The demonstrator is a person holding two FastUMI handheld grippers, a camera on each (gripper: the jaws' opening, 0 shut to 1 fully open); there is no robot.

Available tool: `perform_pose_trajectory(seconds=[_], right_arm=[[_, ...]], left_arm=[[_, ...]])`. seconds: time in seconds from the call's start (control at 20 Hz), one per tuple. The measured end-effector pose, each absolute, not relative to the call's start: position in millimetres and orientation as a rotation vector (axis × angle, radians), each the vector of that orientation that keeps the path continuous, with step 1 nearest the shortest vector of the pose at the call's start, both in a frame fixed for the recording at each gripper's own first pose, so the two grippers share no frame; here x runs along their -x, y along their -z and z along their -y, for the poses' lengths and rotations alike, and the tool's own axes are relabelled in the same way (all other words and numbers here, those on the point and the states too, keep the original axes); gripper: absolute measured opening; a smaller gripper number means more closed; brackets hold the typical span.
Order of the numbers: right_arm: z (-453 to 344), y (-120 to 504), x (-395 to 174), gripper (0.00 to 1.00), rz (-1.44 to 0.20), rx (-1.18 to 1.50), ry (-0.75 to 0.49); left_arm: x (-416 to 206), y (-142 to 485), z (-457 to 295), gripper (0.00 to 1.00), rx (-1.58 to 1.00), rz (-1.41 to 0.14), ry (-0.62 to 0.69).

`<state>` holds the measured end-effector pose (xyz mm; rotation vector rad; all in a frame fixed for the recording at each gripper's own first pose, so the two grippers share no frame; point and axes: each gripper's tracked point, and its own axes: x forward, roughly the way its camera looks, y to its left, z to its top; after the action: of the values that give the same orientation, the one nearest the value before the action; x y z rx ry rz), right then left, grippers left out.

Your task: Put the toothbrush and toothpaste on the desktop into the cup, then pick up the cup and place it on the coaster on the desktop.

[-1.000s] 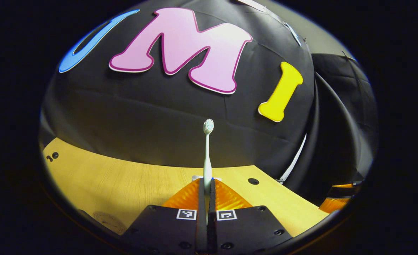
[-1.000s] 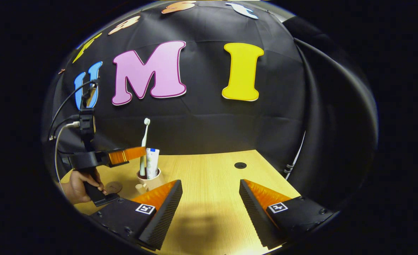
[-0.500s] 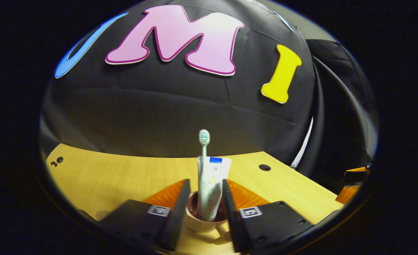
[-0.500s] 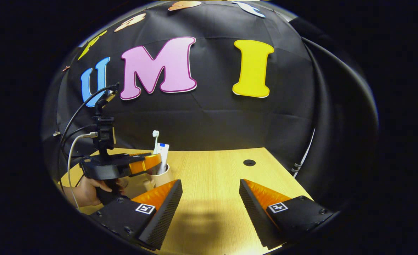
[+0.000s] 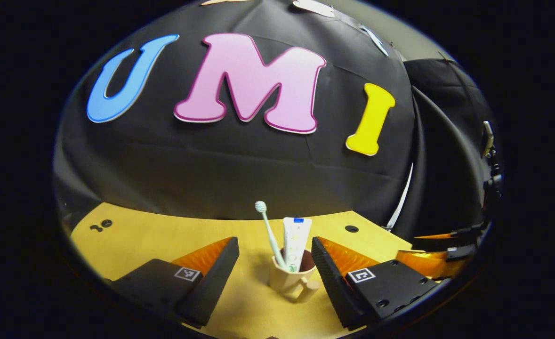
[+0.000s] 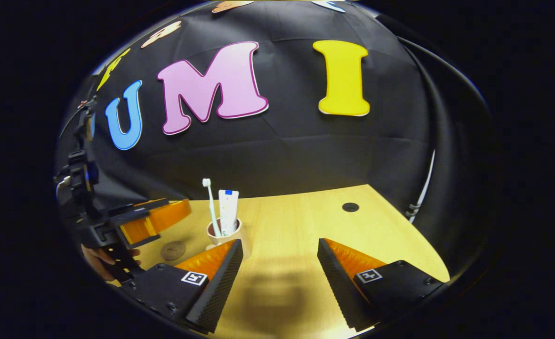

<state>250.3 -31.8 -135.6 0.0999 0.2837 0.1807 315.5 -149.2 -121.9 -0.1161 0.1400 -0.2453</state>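
Observation:
A beige cup (image 5: 286,278) with a handle stands on the wooden desktop (image 5: 164,240). A white toothbrush (image 5: 269,233) leans left inside it, head up, beside an upright toothpaste tube (image 5: 297,240). My left gripper (image 5: 274,249) is open, its fingers apart on either side of the cup and touching nothing. In the right gripper view the cup (image 6: 228,236), toothbrush (image 6: 210,207) and toothpaste (image 6: 228,209) stand just beyond my right gripper's left finger. My right gripper (image 6: 279,247) is open and holds nothing. A round coaster (image 6: 172,250) lies left of the cup, below the left gripper (image 6: 178,214).
A hand (image 6: 99,263) holds the left gripper's handle, with cables rising behind it. The desktop has a round hole (image 6: 350,206) at the back right. The right gripper (image 5: 428,261) shows at the right edge of the left gripper view. Black cloth walls the desk.
My left gripper opened, let the toothbrush go into the cup and drew back from it. The toothbrush now leans left beside the toothpaste. The right gripper stayed open.

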Motion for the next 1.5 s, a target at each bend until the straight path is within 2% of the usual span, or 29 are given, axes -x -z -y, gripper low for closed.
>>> perform_pose_trajectory(seconds=[0.15,0.3,0.65,1.0,1.15,1.4,1.5], right_arm=[[2.9,146.3,-265.1,0.98,-0.37,-0.091,-0.229],[-29.4,170.1,-270.7,0.98,-0.556,-0.117,-0.276],[-67.3,208.5,-284.3,0.98,-0.887,-0.057,-0.295],[-104.1,232.8,-305.3,0.98,-1.072,0.041,-0.296],[-97.6,252.9,-313.2,0.98,-1.134,0.182,-0.284],[-94.5,282.5,-313.0,0.98,-1.298,0.072,-0.195],[-93.1,289.3,-317.2,0.89,-1.308,0.078,-0.183]], left_arm=[[-267.2,110.7,112.1,0.97,0.154,-0.148,0.185],[-215.8,115.7,76.0,0.97,0.166,-0.194,0.12],[-133.6,158.9,43.0,0.97,0.241,-0.315,0.032],[-106.1,158.8,34.9,0.97,0.339,-0.318,0.018],[-100.9,157.9,16.4,0.97,0.34,-0.31,-0.016],[-91.2,166.0,-9.0,0.97,0.381,-0.326,-0.071],[-86.1,171.1,-20.8,0.98,0.363,-0.34,-0.093]])
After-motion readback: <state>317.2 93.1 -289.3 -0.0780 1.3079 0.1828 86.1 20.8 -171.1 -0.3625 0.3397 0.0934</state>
